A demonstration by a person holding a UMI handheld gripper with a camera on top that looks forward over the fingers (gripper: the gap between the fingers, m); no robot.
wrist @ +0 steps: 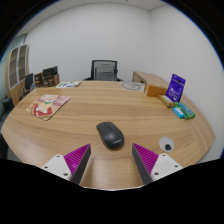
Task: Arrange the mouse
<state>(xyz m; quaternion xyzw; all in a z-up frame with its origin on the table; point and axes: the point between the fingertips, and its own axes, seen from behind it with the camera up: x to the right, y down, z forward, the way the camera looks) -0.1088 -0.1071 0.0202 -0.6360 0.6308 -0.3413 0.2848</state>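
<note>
A dark grey computer mouse lies on the wooden table, just ahead of the fingers and about midway between them. My gripper is open, with a wide gap of bare table between the two magenta pads. Nothing is held. The mouse rests on the table on its own, a little beyond the fingertips.
A small white round object sits right of the mouse near the right finger. A magazine lies at the left. A teal item and a purple box stand at the right. An office chair is behind the table's far side.
</note>
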